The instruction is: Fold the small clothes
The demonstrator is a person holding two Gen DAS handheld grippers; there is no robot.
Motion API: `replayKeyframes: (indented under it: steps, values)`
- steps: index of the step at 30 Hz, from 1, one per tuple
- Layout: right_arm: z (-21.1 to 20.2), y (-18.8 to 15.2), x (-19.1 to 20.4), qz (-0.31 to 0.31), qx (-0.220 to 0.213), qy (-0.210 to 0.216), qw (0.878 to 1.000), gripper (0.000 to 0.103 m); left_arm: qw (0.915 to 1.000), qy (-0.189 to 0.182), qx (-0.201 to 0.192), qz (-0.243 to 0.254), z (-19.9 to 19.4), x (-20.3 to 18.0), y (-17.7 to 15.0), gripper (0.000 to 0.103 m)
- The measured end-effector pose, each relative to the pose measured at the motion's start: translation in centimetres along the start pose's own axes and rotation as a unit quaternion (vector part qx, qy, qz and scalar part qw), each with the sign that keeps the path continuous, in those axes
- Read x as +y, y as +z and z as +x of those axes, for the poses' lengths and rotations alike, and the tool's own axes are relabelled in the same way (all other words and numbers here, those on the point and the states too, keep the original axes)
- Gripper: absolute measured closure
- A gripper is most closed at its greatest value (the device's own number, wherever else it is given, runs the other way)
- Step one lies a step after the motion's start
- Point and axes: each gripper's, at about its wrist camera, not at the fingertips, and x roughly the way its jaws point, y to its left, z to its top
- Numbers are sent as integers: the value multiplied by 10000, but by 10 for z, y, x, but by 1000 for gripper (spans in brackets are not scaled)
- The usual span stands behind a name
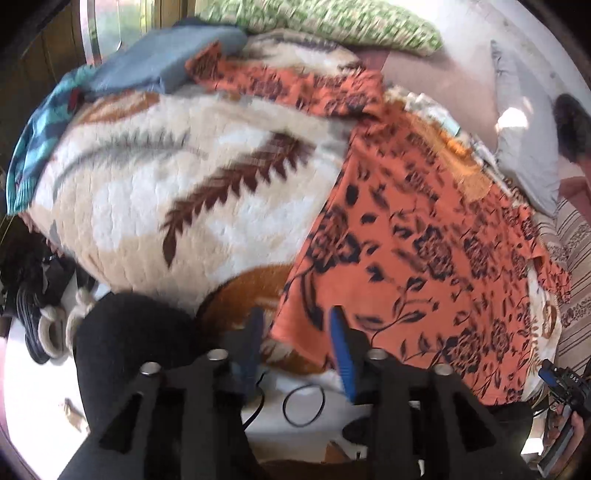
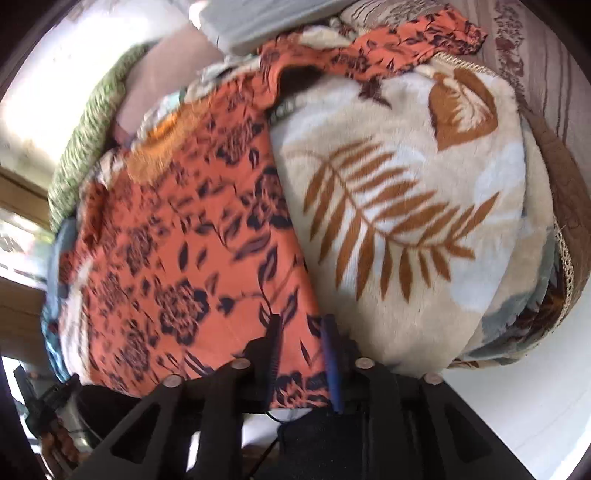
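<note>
An orange garment [image 1: 424, 236] printed with dark flowers is lying spread flat on a cream blanket [image 1: 177, 177] patterned with brown fern leaves, which is covering a bed. In the left wrist view the garment is filling the right half of the scene, its near hem reaching down beside the left tongs [image 1: 297, 354]; one sleeve is stretching away toward a folded blue-grey cloth [image 1: 162, 62] and a green patterned cushion [image 1: 332, 22] at the far side. The left tongs are standing partly apart with nothing between the blue-tipped fingers [image 1: 341, 354], the near hem lying just past them and the right finger overlapping its edge. In the right wrist view the same garment [image 2: 177, 236] is occupying the left half, with the blanket [image 2: 406, 221] bare to the right. The right tongs [image 2: 301, 350] are hovering over the garment's near corner, jaws partly apart, the cloth showing between the fingers without being pinched. A teal striped cloth [image 1: 40, 129] is lying at the blanket's left edge.
</note>
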Motion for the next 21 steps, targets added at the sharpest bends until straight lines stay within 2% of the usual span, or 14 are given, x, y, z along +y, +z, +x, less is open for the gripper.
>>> replayKeyframes:
  steps: [1,3,5,8,9,12,16,21]
  values:
    - [-10,13,-7,213,-235,152,9994,26,9994,-116,-300,88,-7,-8,7,34]
    - [-28,40,-20,616,-780,442,9941,26,9967,-336,-630,374,-9,-33,23,31]
    - [-39,75,-36,1022,-1240,689,9846,26,9935,-552,-700,706,-1,-57,36,31]
    - [-43,131,-64,1776,-1912,706,9628,26,9897,-679,-650,1079,22,-93,42,31]
    - [-47,148,-73,1917,-2130,568,9564,26,9893,-678,-554,1171,32,-100,45,31]
    - [-47,191,-100,2089,-2607,-330,9420,26,9904,-666,-282,1180,55,-112,36,31]
    - [-24,230,-135,2219,-2540,-1094,9350,31,9920,-632,12,1094,82,-107,27,31]
    - [10,267,-160,2468,-2402,-1569,9256,42,9929,-533,145,1058,101,-105,35,31]
